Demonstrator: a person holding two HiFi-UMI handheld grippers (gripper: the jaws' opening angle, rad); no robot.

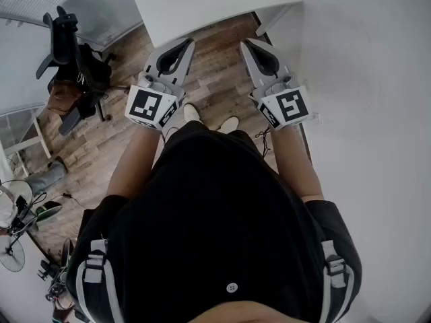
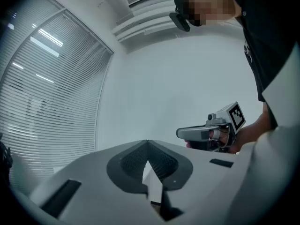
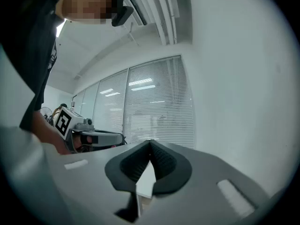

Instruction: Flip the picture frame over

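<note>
A brown wood-plank floor [image 1: 222, 46] fills the middle of the head view and runs up to a white rectangular tabletop [image 1: 188, 9] at twelve o'clock. A black swivel office chair [image 1: 71, 52] stands on the planks at ten o'clock. A plain white wall [image 1: 377, 79] takes the whole side from one to five o'clock. At eight o'clock a white round-grilled fan [image 1: 12, 254] sits among dark cables. In the left gripper view, tall windows behind white horizontal slat blinds [image 2: 42, 93] fill nine o'clock, with bright strips of light showing on them, and long white slotted vents [image 2: 145, 25] cross the ceiling at twelve o'clock.
</note>
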